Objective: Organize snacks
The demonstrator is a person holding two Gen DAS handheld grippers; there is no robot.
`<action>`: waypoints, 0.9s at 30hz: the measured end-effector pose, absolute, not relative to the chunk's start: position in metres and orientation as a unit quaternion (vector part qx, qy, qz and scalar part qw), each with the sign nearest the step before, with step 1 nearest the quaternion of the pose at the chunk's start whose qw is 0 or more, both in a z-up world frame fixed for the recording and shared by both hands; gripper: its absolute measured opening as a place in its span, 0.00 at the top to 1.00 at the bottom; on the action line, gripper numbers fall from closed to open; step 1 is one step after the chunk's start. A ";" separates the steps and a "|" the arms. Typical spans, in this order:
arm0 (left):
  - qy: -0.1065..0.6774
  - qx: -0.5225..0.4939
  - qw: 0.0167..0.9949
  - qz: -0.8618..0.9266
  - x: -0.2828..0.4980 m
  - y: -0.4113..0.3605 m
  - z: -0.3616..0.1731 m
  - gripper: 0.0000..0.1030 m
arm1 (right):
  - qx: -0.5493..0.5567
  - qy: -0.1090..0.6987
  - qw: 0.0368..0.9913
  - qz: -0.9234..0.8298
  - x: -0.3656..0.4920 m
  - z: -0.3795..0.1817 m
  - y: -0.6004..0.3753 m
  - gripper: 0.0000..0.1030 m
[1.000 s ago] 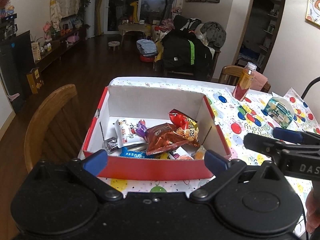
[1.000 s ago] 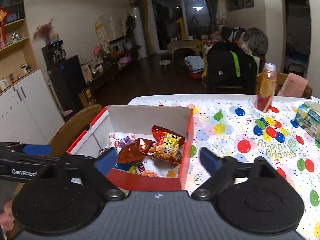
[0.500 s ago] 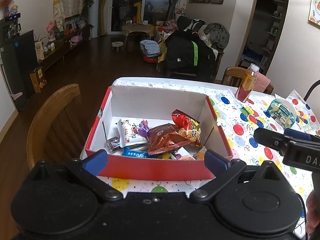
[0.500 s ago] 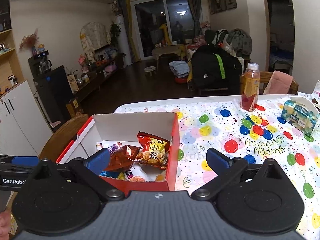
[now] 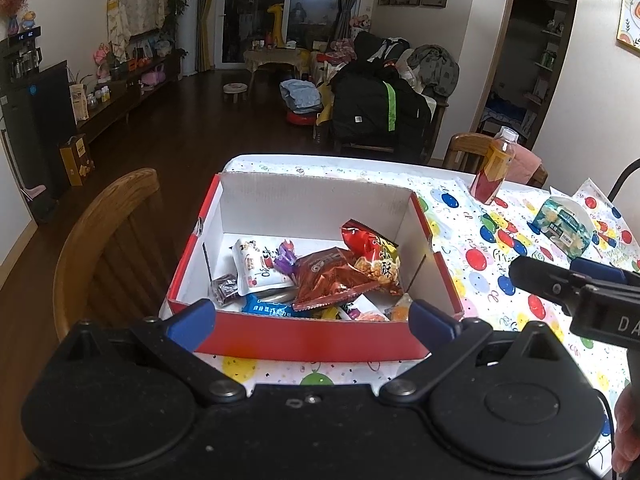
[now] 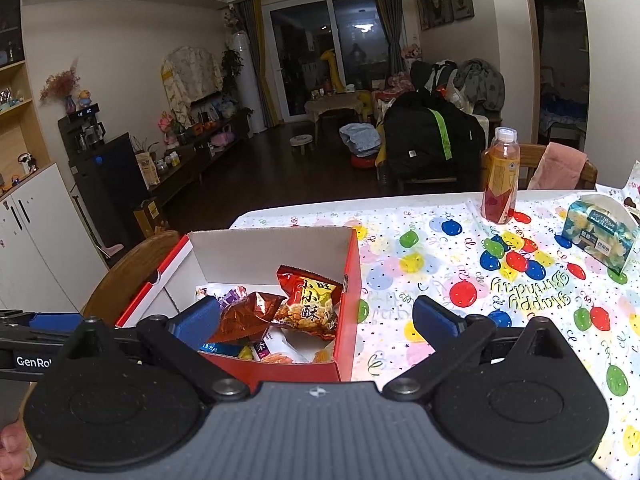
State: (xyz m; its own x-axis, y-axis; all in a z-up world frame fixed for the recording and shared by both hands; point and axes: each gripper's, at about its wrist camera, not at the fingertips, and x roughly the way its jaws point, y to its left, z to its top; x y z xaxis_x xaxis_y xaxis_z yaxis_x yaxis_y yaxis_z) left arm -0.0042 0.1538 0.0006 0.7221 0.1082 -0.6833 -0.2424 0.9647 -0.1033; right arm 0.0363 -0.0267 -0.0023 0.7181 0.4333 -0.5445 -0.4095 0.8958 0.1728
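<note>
Snacks (image 5: 336,276): several in one box (image 5: 312,338) | both grippers' jaws apart, empty

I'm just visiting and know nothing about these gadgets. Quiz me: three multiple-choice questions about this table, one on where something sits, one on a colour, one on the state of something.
1. Where do the snacks lie?
A. in the box
B. beside the bottle
C. on the chair

2. What colour is the box outside?
A. green
B. red
C. black

3. How does the left gripper stand?
A. shut on a snack
B. shut on nothing
C. open, holding nothing

Answers:
1. A: the packets are piled inside the box's white walls.
2. B: its outer front wall is red in both views.
3. C: its blue fingers stand wide apart in front of the box, with nothing between them.
</note>
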 end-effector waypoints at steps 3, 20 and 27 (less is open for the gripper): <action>0.361 -0.093 0.923 0.096 -0.004 0.154 0.000 0.00 | 0.019 0.299 0.926 0.229 0.036 -0.002 -0.027 0.00; 0.364 -0.094 0.922 0.091 -0.003 0.153 -0.003 0.00 | 0.017 0.304 0.925 0.228 0.036 -0.002 -0.028 0.00; 0.365 -0.093 0.922 0.093 -0.002 0.152 -0.003 0.00 | 0.017 0.304 0.925 0.229 0.035 -0.002 -0.029 0.00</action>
State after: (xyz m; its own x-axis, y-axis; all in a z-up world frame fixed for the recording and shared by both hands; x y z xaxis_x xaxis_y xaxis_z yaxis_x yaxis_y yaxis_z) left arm -0.0024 0.1517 -0.0029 0.7166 0.1029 -0.6899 -0.2390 0.9654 -0.1043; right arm 0.0354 -0.0289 -0.0025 0.7104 0.4331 -0.5547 -0.4124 0.8949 0.1705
